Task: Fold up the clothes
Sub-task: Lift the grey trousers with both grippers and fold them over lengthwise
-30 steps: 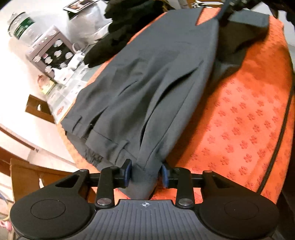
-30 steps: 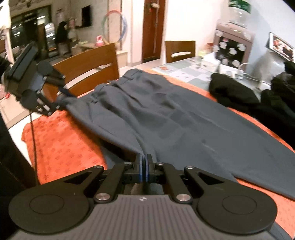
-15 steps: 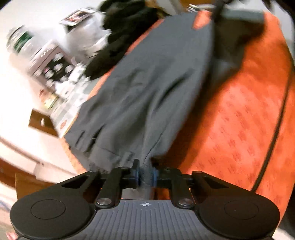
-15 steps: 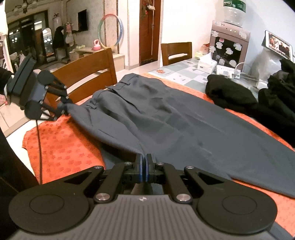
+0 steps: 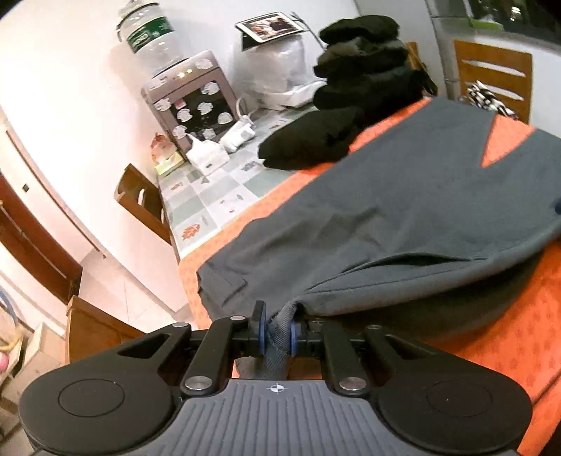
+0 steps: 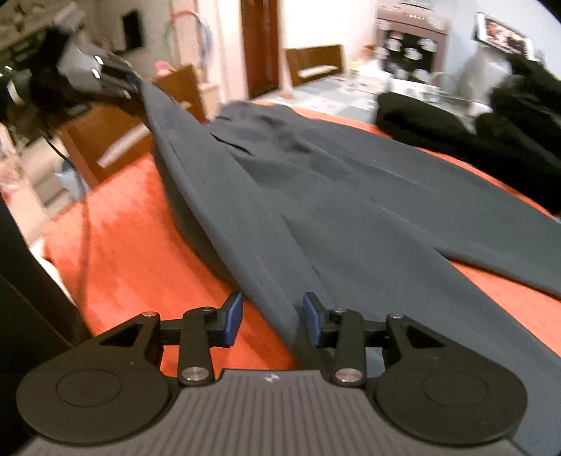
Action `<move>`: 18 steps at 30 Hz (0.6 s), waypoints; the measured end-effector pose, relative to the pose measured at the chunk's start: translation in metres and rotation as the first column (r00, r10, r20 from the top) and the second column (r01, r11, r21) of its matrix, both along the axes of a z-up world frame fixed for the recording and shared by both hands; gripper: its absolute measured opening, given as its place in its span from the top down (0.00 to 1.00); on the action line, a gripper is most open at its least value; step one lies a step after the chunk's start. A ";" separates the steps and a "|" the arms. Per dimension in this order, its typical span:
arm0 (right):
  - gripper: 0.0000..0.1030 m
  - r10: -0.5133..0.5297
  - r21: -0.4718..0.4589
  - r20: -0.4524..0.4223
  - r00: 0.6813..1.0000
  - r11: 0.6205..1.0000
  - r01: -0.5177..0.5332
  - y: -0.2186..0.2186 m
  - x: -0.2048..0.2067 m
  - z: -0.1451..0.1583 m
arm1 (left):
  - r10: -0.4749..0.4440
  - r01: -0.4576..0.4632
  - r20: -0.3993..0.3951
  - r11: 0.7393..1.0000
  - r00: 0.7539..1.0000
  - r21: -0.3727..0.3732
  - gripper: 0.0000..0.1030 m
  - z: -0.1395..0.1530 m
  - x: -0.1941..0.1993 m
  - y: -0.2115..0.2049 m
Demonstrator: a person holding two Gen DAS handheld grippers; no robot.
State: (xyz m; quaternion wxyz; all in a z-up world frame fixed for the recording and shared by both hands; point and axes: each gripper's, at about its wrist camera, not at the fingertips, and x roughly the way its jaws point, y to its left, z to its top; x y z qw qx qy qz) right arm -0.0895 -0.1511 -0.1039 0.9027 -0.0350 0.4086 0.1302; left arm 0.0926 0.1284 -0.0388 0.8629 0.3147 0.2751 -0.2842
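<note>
Dark grey trousers [image 5: 403,224] lie spread on an orange tablecloth [image 5: 526,315]. My left gripper [image 5: 277,331] is shut on a bunched waistband corner of the trousers and holds it lifted off the table. In the right wrist view the trousers [image 6: 315,196] stretch from that raised left gripper [image 6: 135,93] at upper left down to my right gripper [image 6: 272,317]. My right gripper is open, and the trouser fabric passes between its blue pads [image 6: 234,317] without being clamped.
A pile of black clothes [image 5: 350,105] sits at the table's far side, also in the right wrist view [image 6: 473,133]. A water dispenser [image 5: 189,101], a tablet [image 5: 270,26] and small boxes stand behind. Wooden chairs [image 6: 115,136] stand around the table.
My left gripper has closed on the waistband corner and lifted it up. My right gripper has opened and let go of the fabric it held.
</note>
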 end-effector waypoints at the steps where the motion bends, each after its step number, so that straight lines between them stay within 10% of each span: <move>1: 0.58 -0.025 -0.026 -0.001 1.000 0.999 0.025 -0.005 -0.005 -0.003 | 0.005 -0.005 0.001 1.000 1.000 -0.003 0.85 0.001 0.001 0.000; 14: 0.65 -0.219 -0.244 -0.081 0.972 0.950 0.193 -0.089 -0.059 -0.029 | 0.242 -0.253 -0.080 0.952 0.967 -0.171 0.85 0.012 -0.005 0.004; 18: 0.95 -0.265 -0.252 -0.073 0.961 0.938 0.240 -0.107 -0.063 -0.036 | 0.308 -0.319 -0.086 0.931 0.947 -0.178 0.85 0.011 -0.020 0.005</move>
